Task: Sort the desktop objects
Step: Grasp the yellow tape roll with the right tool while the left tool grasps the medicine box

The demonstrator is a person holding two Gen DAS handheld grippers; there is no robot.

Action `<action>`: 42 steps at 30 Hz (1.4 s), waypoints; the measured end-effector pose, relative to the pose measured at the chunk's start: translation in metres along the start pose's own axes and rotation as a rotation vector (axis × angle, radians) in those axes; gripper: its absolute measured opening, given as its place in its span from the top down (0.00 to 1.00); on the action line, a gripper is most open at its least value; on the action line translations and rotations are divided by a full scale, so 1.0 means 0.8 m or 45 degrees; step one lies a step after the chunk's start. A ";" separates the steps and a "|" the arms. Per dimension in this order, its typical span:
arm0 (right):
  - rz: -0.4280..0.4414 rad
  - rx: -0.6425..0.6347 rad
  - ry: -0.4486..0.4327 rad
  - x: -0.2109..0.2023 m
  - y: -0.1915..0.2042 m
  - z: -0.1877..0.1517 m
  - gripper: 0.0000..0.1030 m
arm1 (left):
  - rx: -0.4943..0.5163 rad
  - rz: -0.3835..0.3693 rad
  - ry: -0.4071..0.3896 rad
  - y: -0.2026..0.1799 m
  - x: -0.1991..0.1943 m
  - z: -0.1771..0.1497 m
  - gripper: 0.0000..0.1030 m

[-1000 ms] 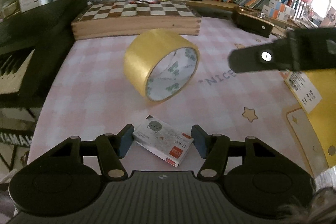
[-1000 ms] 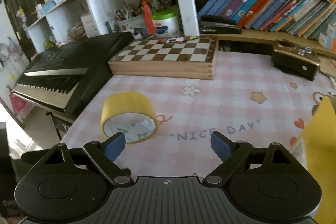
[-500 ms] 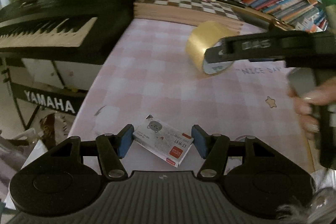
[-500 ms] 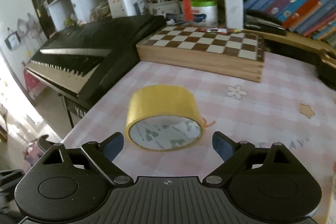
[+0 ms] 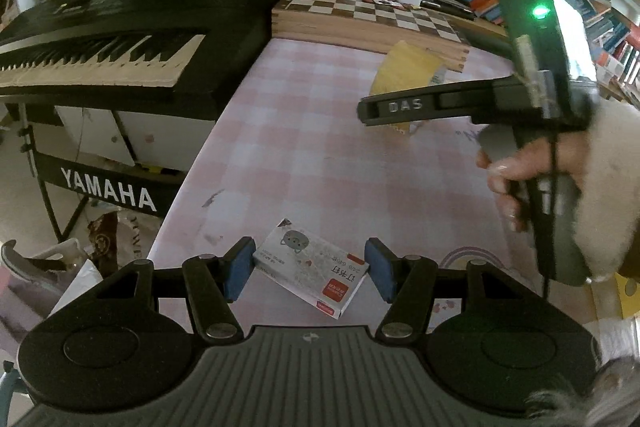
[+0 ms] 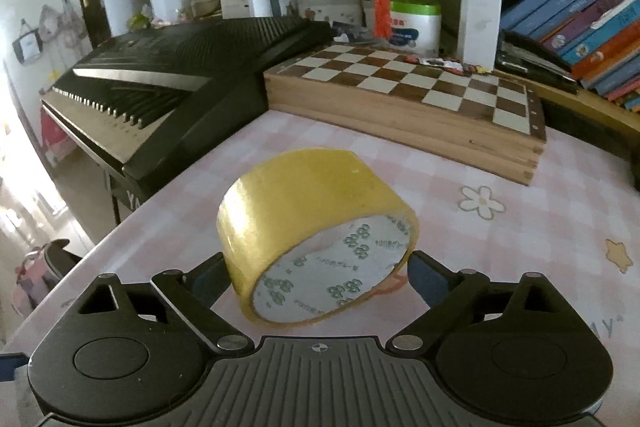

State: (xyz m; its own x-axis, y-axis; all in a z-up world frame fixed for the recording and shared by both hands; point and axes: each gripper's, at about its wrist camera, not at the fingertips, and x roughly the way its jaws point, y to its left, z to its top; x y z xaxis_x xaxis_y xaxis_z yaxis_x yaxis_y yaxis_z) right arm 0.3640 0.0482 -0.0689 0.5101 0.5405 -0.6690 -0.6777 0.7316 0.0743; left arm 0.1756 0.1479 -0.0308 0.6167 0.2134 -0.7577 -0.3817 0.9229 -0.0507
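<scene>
A small box of staples (image 5: 310, 267) is gripped between the blue pads of the left gripper (image 5: 307, 269), carried above the near left part of the pink checked worktop (image 5: 300, 147). The box lies askew between the pads, its red-labelled end turned toward the right pad.

The right gripper (image 6: 316, 277) is lowered around a roll of yellow tape (image 6: 316, 227), which stands on its rim on the worktop with its printed white core facing the camera. The jaws have just been opening and now stand wide; a blue pad is seen on either side of the roll, and no pressing on it can be made out. In the left wrist view the same roll is partly hidden behind a black finger of the right gripper, whose handle is held by a hand (image 5: 532, 179) in a pale fluffy sleeve (image 5: 608, 187).

Farther back, a wooden chessboard box (image 6: 412, 87) lies across the worktop. A black keyboard (image 6: 168, 67) stands to the left, beside the worktop edge. A row of books (image 6: 580, 31) fills the shelf at the far right.
</scene>
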 end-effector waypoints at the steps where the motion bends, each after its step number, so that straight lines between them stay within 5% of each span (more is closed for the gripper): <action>1: 0.010 -0.006 0.000 0.003 -0.001 0.000 0.05 | 0.004 -0.002 -0.001 -0.001 -0.002 -0.001 0.44; 7: 0.105 -0.086 -0.018 0.013 -0.011 0.002 0.04 | 0.012 0.003 -0.006 -0.004 -0.013 -0.005 0.44; 14: 0.079 -0.003 -0.052 0.001 -0.014 0.006 0.03 | -0.012 0.025 -0.012 0.000 -0.020 -0.007 0.44; 20: -0.086 0.080 -0.084 -0.025 -0.002 0.008 0.05 | -0.016 0.023 -0.027 -0.002 -0.024 -0.008 0.44; 26: -0.118 0.111 -0.072 -0.041 0.002 0.004 0.28 | -0.005 0.018 -0.048 -0.003 -0.028 -0.006 0.44; 30: -0.059 0.090 -0.065 -0.041 0.005 0.005 0.61 | 0.007 0.011 -0.054 -0.004 -0.033 -0.007 0.44; 42: -0.044 0.040 -0.045 -0.080 0.017 0.004 0.61 | -0.002 -0.009 -0.131 0.000 -0.058 -0.010 0.44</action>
State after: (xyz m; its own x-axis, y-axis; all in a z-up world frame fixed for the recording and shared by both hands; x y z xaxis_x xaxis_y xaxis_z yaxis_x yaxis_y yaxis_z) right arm 0.3239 0.0252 -0.0228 0.5516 0.5285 -0.6453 -0.6426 0.7625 0.0752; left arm 0.1417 0.1353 -0.0005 0.6869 0.2390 -0.6864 -0.3783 0.9239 -0.0569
